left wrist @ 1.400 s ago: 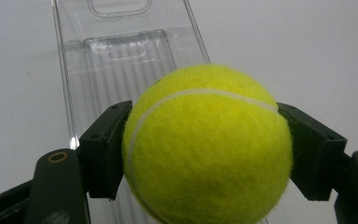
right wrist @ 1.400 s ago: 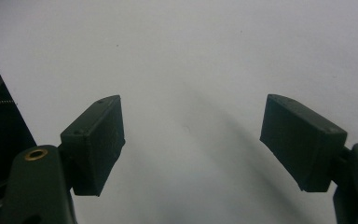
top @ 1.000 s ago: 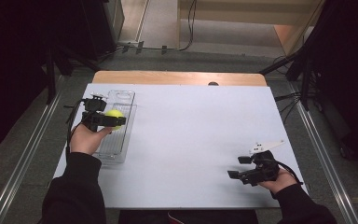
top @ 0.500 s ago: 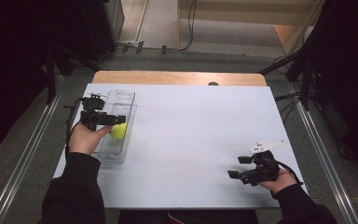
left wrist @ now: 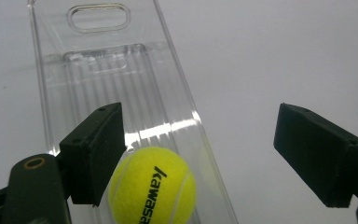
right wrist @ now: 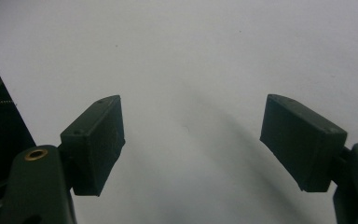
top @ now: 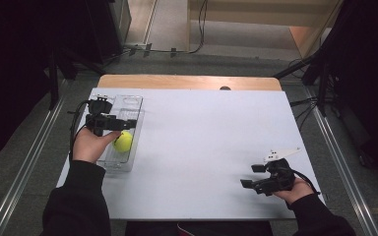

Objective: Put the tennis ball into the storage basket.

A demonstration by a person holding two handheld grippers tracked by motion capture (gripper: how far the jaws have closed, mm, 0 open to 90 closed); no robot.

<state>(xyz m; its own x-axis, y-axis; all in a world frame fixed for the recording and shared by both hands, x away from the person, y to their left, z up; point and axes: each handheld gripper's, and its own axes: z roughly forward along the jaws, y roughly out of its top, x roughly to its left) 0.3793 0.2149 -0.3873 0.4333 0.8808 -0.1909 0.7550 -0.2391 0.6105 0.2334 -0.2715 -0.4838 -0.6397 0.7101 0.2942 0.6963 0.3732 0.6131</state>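
— Tennis ball, yellow-green felt with black lettering, where is it?

— It lies in the long clear plastic tray at the left side of the white table, in the half nearer to me. In my left gripper view the ball rests on the tray's ribbed floor, low between my fingers.

— Are you holding it?

— No. My left gripper hovers over the tray with its fingers apart; they have just been opening, and neither pad presses the ball. One finger stands just beside the ball, the other well clear over the table.

— And your other hand?

— My right gripper sits near the table's front right corner, well apart from the tray. Its fingers are spread wide, with bare white table between them.
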